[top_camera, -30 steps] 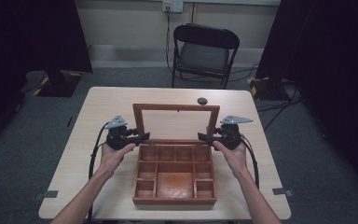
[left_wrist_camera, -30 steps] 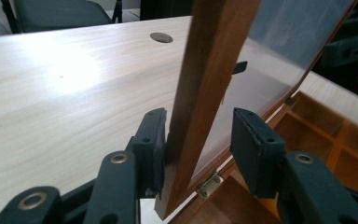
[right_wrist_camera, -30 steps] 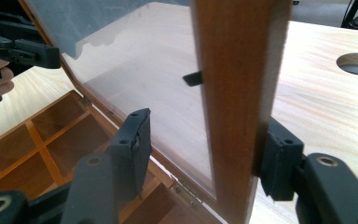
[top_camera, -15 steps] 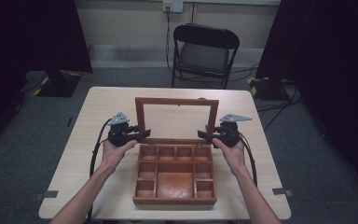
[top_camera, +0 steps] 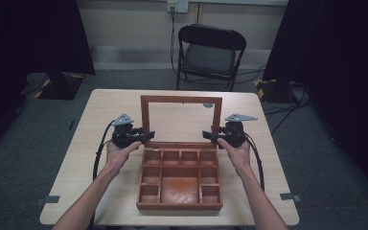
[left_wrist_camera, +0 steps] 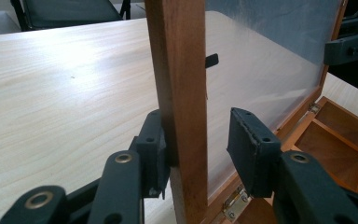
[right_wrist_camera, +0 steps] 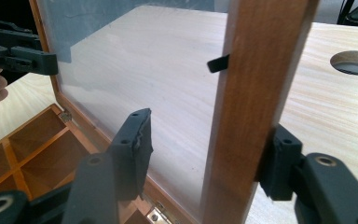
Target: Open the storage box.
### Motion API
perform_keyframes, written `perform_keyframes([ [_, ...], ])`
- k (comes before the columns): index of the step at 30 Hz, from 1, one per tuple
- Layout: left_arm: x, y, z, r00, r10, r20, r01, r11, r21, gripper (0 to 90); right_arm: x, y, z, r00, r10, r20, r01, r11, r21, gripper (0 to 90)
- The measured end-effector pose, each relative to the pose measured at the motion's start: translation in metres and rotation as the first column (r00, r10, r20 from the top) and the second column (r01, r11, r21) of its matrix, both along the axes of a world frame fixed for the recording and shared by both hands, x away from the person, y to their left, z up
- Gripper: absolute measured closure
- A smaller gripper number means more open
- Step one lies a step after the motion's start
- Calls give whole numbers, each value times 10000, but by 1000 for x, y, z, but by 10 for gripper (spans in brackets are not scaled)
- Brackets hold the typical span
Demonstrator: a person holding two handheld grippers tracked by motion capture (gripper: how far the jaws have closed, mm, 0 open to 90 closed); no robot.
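My left gripper (top_camera: 146, 137) and my right gripper (top_camera: 209, 137) both point inward at each other. Their jaws are apart. My two arms reach forward, one on each side.

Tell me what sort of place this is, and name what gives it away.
Probably a recording studio or lab set up for filming, not a home: black curtains hang on both sides, cables trail across grey carpet, and a lone folding chair stands behind a plain table with a wooden box.
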State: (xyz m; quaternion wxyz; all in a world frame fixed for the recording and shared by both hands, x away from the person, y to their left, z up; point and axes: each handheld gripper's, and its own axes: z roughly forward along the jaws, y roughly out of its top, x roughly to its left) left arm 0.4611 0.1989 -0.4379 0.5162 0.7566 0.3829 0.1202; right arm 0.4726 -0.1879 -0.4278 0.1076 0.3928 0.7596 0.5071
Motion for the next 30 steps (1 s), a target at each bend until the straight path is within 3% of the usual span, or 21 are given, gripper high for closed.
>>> perform_keyframes([
  [10,9,1,-6,9996,82,-284,-92,9994,-347,572,8,-3,-9,9998,-132,-117,132,9999,-11,460],
  [17,12,1,-9,9991,107,-415,-119,9996,-272,557,9,2,-12,9995,-303,-128,301,9994,-147,400],
  [22,13,1,-10,9989,107,-451,-126,9991,-404,554,10,0,-13,9992,-362,-153,361,9993,-62,438],
  [30,14,1,-11,9981,150,-597,-177,9988,-457,546,10,0,-14,9994,-319,-152,317,9993,-187,420],
])
